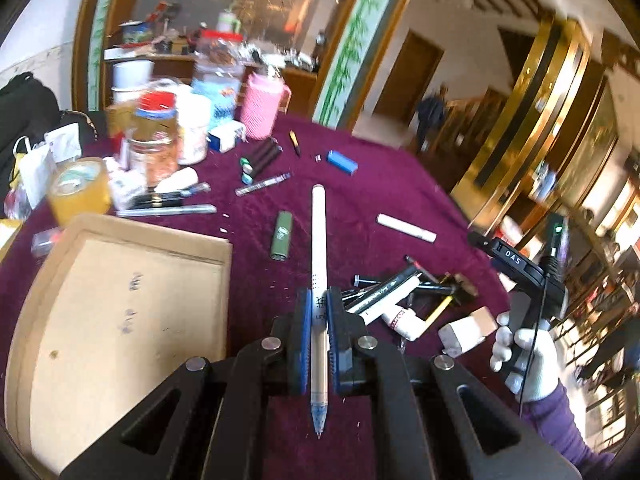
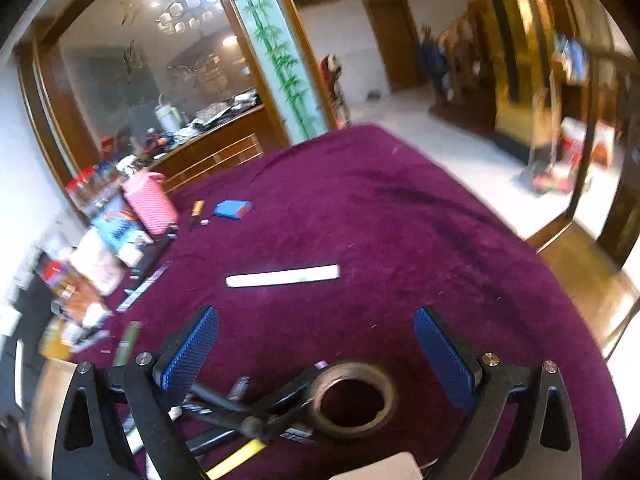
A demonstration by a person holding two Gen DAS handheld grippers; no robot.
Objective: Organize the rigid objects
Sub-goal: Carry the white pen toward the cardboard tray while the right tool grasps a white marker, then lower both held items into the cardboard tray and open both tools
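Note:
My left gripper (image 1: 319,300) is shut on a long white pen (image 1: 319,240) and holds it above the purple tablecloth (image 1: 360,184), its tip pointing back toward the camera. A shallow cardboard box (image 1: 120,312) lies just to the left. A pile of pens and markers (image 1: 400,292) lies to the right. My right gripper (image 2: 316,328) is open and empty above that pile, over a roll of tape (image 2: 352,396). A white stick (image 2: 282,276) lies on the cloth ahead of it and also shows in the left wrist view (image 1: 406,227). The right gripper also shows in the left wrist view (image 1: 520,264).
Jars, bottles and a pink cup (image 1: 262,106) crowd the far left of the table. A green lighter (image 1: 282,236), a blue box (image 1: 342,161), loose pens (image 1: 262,184) and a yellow tape roll (image 1: 78,192) lie on the cloth. The table edge curves round at the right.

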